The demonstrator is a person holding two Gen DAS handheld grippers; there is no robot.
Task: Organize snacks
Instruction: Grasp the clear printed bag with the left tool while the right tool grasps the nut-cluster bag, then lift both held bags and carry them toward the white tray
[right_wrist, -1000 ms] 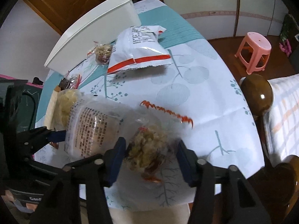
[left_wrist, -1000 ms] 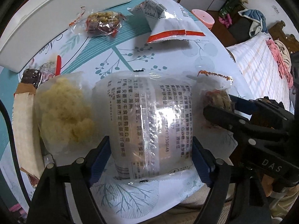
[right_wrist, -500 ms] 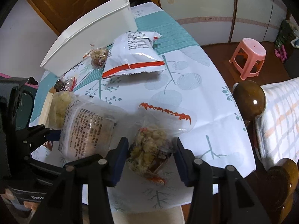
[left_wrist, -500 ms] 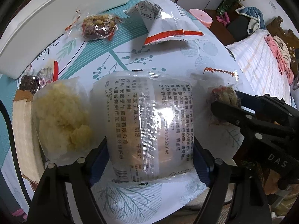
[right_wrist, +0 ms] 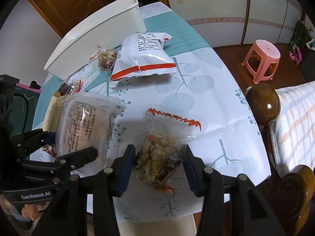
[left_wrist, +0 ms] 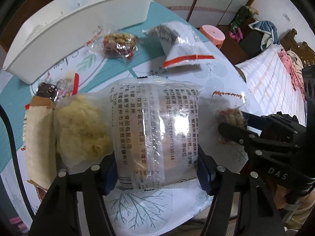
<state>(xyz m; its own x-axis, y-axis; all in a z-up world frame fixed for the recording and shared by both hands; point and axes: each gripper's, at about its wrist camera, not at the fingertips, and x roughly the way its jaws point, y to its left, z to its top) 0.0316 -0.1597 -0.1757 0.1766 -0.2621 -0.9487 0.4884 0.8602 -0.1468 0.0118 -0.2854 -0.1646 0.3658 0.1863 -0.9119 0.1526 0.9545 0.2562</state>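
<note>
Two hand-held grippers work side by side at the near edge of the table (right_wrist: 212, 90), each over one snack. The left gripper (left_wrist: 157, 169) straddles a clear printed snack packet (left_wrist: 155, 129) at frame centre; its jaws are closing and the blue pads sit against the packet's lower sides, so the packet appears gripped near its bottom seam, probably so that it hangs below the gripper when lifted. The right gripper (right_wrist: 160, 165) stands at a narrow setting around a small clear bag of nut cluster (right_wrist: 157, 157) with a red serrated seal, pads touching the bag's flanks, which suggests a hold on it; contact on the far pad is hard to confirm.

Other snacks lie untouched: a pale yellow puffed cake (left_wrist: 82, 129) in film just left of the printed packet, a beige wrapped bar (left_wrist: 37, 141) beside it, a second nut cluster bag (left_wrist: 118, 43) and a white bag with a red stripe (left_wrist: 183, 47) in the upper part of the frame. A long white plastic bin (left_wrist: 74, 23) stands at the upper left, apparently the destination for sorted items, which would explain picking the nearest snacks first.

The table carries a white and teal cloth printed with leaf motifs. Beyond it are a pink stool (right_wrist: 261, 61), a checked bed (right_wrist: 295, 122), wooden bedposts and a wooden door.
</note>
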